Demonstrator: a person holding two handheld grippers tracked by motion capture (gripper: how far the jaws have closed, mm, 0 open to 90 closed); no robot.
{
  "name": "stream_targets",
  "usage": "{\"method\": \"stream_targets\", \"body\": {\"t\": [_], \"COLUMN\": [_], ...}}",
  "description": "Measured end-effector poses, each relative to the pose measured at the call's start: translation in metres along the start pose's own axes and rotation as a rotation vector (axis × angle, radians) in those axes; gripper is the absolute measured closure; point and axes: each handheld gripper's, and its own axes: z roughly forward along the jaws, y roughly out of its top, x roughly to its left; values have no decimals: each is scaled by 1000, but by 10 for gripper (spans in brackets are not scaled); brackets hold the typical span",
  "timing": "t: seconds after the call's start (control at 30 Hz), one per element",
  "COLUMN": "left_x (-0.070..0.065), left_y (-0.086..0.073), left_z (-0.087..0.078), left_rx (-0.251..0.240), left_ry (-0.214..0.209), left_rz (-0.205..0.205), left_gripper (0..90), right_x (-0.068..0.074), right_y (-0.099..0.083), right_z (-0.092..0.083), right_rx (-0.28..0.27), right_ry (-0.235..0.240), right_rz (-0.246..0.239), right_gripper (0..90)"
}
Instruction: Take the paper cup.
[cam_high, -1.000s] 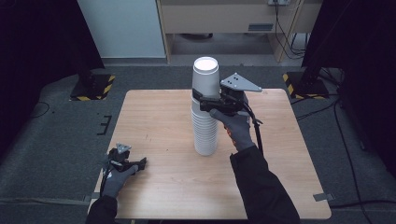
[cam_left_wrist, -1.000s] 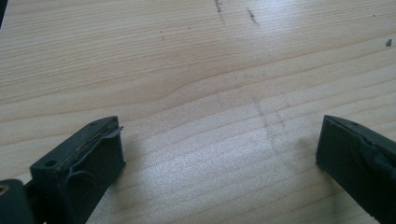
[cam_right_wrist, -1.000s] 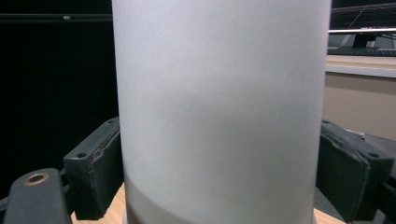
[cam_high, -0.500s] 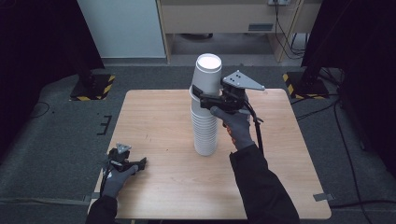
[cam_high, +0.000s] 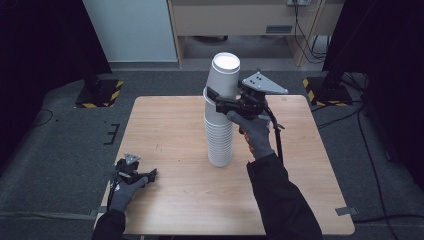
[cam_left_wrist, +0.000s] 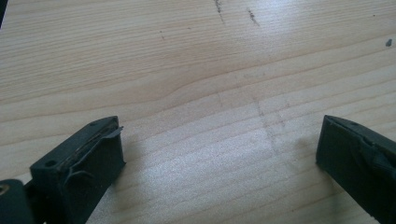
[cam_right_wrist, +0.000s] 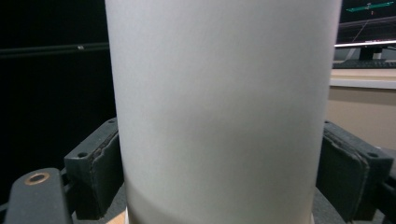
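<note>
Compared with one second ago, the top white paper cup (cam_high: 224, 75) is standing higher: it is rising out of the tall stack of white paper cups (cam_high: 220, 135), and the right gripper (cam_high: 220, 102) has risen with it. In the right gripper view the jaws are pressing on both sides of the cup wall (cam_right_wrist: 224, 107), so they are closed on this cup. The cup is upright and its lower part is still sitting inside the stack. The stack is standing near the middle of the light wooden bench (cam_high: 170, 130).

At the near left corner of the bench, the left gripper (cam_high: 150, 174) is resting in the gloved left hand (cam_high: 125, 192), in the same place as before. In the left gripper view its jaws are standing wide apart over the bare wood (cam_left_wrist: 210, 93), and nothing is between them.
</note>
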Motion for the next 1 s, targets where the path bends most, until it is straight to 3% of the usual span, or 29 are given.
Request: {"method": "stream_targets", "body": {"t": [0.47,1.0], "left_x": [0,0], "left_y": [0,0], "left_z": [0,0], "left_rx": [0,0], "left_ry": [0,0], "left_rz": [0,0], "left_gripper": [0,0], "right_x": [0,-11], "right_y": [10,29], "right_z": [-1,-42], "right_rx": [-33,-94], "right_ry": [5,-40], "right_rz": [22,29], "right_gripper": [134,133]}}
